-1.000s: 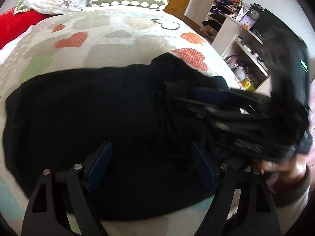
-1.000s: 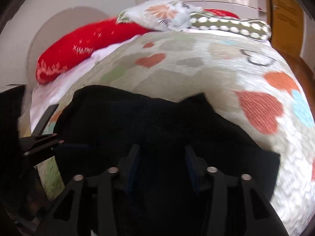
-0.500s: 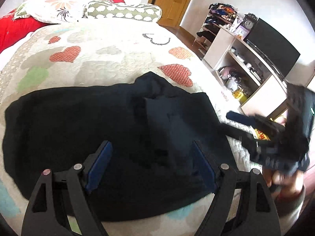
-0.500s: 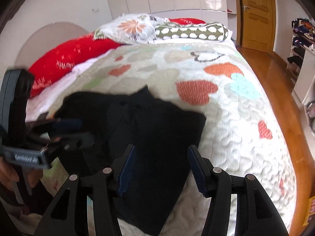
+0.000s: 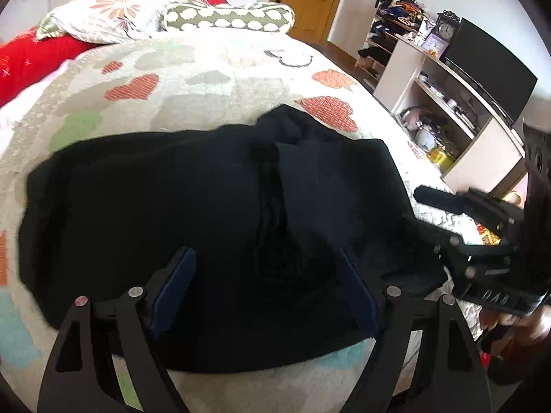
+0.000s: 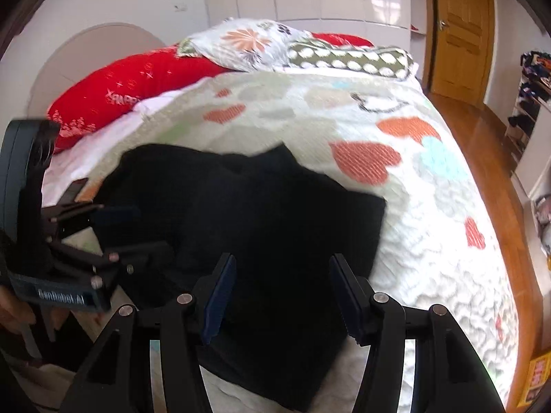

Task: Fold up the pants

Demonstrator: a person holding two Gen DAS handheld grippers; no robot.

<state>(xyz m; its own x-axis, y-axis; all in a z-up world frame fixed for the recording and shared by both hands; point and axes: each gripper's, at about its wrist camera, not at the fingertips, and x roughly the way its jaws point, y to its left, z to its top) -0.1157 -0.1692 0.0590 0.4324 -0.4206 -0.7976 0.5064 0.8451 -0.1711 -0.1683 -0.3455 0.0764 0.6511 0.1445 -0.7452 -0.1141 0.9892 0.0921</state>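
Black pants [image 5: 213, 213] lie folded in a wide dark heap on the heart-patterned quilt [image 5: 206, 79], with a flap laid over their right part. My left gripper [image 5: 265, 258] hovers over the near edge of the pants, open, with nothing between its blue pads. In the right wrist view the same pants [image 6: 261, 213] fill the middle. My right gripper [image 6: 284, 265] is open above their near right corner and holds nothing. Each gripper shows in the other's view: the right gripper [image 5: 423, 210] at the pants' right edge, the left gripper [image 6: 137, 230] at their left side.
A red cushion [image 6: 131, 86], a flowered pillow [image 6: 244, 44] and a green dotted bolster [image 6: 351, 58] lie at the head of the bed. A white shelf unit [image 5: 444, 103] with a dark screen stands beside the bed. A wooden door [image 6: 458, 31] and wood floor [image 6: 489, 144] lie beyond.
My right gripper has drawn back off the pants toward their right edge and risen a little. The pants now lie still with the flap folded over. My left gripper has hardly moved.
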